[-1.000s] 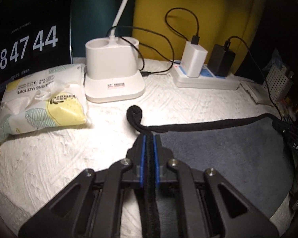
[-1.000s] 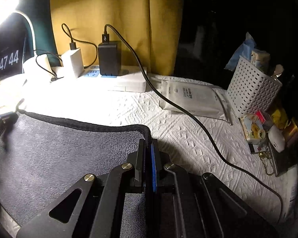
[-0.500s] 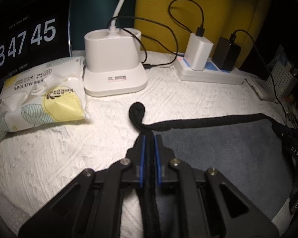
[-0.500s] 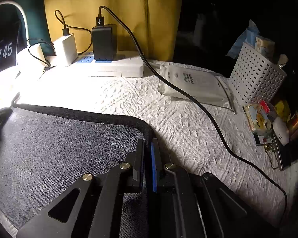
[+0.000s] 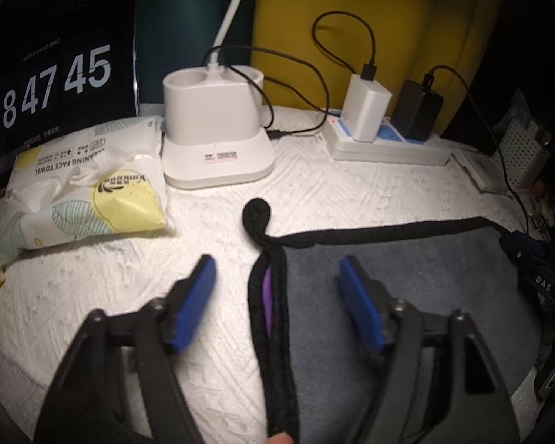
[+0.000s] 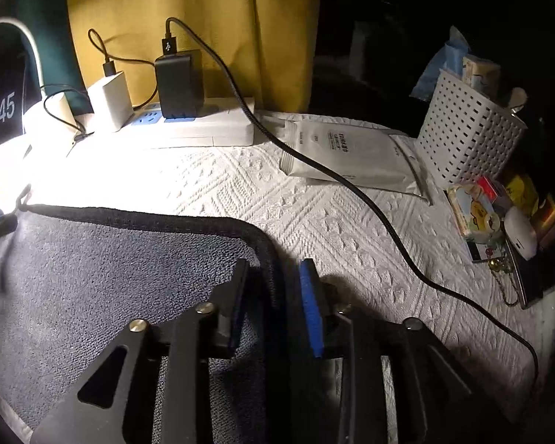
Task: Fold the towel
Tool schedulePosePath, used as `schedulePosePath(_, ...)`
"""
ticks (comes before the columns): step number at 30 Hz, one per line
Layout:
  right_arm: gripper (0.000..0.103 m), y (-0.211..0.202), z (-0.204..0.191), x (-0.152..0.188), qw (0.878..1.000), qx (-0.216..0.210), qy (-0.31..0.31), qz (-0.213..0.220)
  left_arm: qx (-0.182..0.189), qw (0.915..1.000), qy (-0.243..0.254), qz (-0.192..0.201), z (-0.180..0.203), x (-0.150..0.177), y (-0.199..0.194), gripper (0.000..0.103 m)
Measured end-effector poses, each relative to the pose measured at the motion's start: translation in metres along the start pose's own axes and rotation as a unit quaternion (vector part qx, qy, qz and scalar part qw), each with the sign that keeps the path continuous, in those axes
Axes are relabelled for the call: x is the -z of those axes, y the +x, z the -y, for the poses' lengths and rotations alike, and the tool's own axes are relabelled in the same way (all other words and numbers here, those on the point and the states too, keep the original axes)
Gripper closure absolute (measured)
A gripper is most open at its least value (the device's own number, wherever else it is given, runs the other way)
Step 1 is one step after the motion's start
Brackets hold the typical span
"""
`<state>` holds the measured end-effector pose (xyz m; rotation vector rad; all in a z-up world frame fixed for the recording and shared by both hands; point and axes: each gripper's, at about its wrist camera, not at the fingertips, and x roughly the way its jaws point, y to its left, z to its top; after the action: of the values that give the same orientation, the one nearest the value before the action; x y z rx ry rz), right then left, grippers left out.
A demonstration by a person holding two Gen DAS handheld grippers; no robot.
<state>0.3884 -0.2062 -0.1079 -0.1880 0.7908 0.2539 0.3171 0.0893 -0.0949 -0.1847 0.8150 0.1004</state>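
towel (image 5: 396, 296): one fold laid flat | left gripper (image 5: 277, 296) apart | right gripper (image 6: 273, 307) apart, hem between at 12 | further folds remain

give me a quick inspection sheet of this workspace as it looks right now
surface: white embossed cloth, brightly lit at left
job's things: grey towel with black hem, lying flat, folded
clutter: face towel pack, white lamp base, perforated basket, flat white pouch
grippers: left gripper open wide, straddling the hem; right gripper partly open over the towel's corner
cables: black cable crossing the cloth from the power strip
surroundings: yellow curtain, clock screen
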Motion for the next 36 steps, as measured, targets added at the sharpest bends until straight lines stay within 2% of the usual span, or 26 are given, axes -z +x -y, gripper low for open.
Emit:
schedulePosePath(2, 0.061, -0.002, 0.000, 0.000, 1.000, -0.004, -0.003, 0.005, 0.000, 0.9999, 0.005, 0.010, 0.002, -0.001, -0.008, 0.022)
schedulePosePath(4, 0.060, -0.004, -0.001, 0.001, 1.000, -0.004, -0.004, 0.006, -0.001, 0.9998, 0.008, 0.017, 0.004, -0.003, -0.015, 0.022)
schedulePosePath(19, 0.059, -0.029, -0.002, 0.009, 1.000, -0.002, -0.001, 0.020, 0.000, 0.9996, 0.002, 0.029, 0.000, 0.011, -0.042, 0.022)
schedulePosePath(36, 0.059, -0.066, -0.013, 0.025, 0.999, -0.008, 0.001, 0.037, 0.023, 0.9992, 0.000, 0.033, 0.004, 0.035, -0.074, 0.022)
